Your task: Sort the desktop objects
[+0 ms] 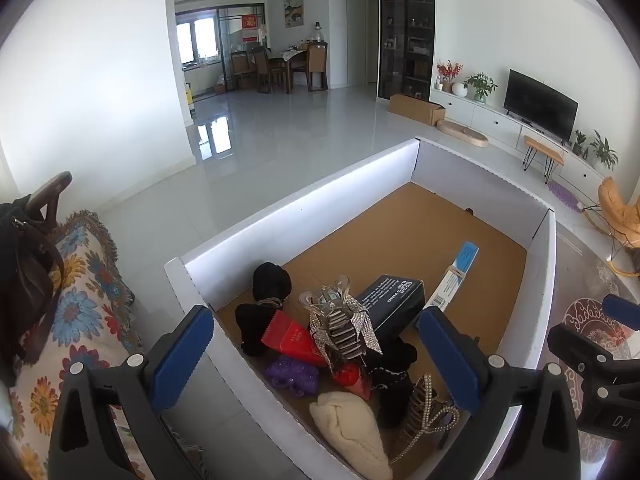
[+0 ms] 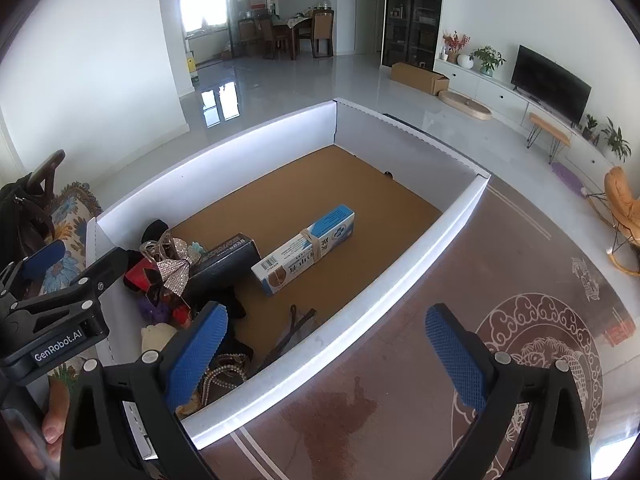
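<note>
Both wide and empty: left gripper (image 1: 316,356) hovers over the rhinestone clip (image 1: 340,324) dead ahead, right gripper (image 2: 326,356) alongside. Picking step, I'd say; next, drop and pinch.

In the left wrist view, the black box (image 1: 394,300) sat partly hidden behind the rhinestone clip (image 1: 340,326), and its white print was too small to read. At five o'clock the right gripper (image 1: 600,344) was cut off by the frame edge. In the right wrist view, a thumb (image 2: 54,416) showed at eight o'clock, the hand's remainder hidden behind the gripper body.
</note>
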Available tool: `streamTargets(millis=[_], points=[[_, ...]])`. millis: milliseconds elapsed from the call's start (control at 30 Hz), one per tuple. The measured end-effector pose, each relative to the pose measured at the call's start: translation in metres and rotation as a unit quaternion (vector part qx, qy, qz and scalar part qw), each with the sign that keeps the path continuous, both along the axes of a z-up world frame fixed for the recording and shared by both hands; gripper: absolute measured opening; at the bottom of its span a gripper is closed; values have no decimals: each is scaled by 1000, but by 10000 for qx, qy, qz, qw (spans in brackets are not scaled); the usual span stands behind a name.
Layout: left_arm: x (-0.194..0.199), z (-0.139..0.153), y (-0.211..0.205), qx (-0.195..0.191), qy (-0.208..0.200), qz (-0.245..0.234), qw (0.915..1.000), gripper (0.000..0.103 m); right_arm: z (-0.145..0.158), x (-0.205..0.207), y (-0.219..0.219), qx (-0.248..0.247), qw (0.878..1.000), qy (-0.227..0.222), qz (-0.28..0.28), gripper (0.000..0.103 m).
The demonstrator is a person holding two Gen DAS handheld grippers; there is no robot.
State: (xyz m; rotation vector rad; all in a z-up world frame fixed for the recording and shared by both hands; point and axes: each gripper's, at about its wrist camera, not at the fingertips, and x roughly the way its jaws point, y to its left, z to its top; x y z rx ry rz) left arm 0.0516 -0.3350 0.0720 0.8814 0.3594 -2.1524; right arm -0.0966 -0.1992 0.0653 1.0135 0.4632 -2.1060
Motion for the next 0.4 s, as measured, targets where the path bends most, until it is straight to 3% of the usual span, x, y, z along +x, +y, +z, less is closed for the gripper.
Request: streamTargets(millis=[300, 400], points=[[0, 4, 3, 143, 177, -210, 9995, 103, -2, 0, -1, 29, 10000, -16, 51, 100], [7, 10, 11, -85, 397, -135, 9991, 103, -3, -1, -1, 13, 10000, -41, 42, 100]])
